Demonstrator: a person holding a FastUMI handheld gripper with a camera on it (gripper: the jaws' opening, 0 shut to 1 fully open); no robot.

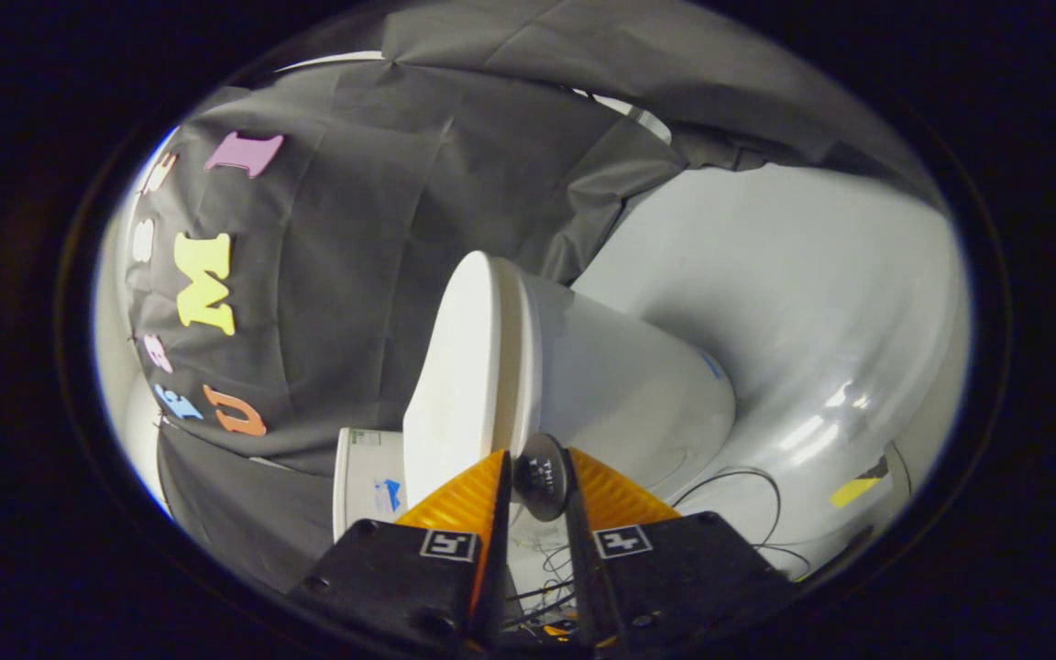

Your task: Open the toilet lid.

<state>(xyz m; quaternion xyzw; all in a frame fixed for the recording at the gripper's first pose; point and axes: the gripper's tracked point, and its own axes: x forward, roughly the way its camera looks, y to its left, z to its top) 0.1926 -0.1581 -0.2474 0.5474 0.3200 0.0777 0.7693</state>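
The view is rolled sideways. The white toilet lid (459,367) lies against the seat and the white bowl (624,385), with a thin seam between them. At the lid's near edge there is a dark round knob (542,477). My gripper (539,472) is shut on that knob, with one fingertip pressing on each side of it. The lid's broad top faces the black cloth wall.
The black cloth wall (381,229) hangs close beside the lid. A white boxy part with a label (368,477) sits next to the left finger. On the glossy white floor (794,302) beyond the bowl lie thin cables (753,477) and a strip of yellow tape (853,492).
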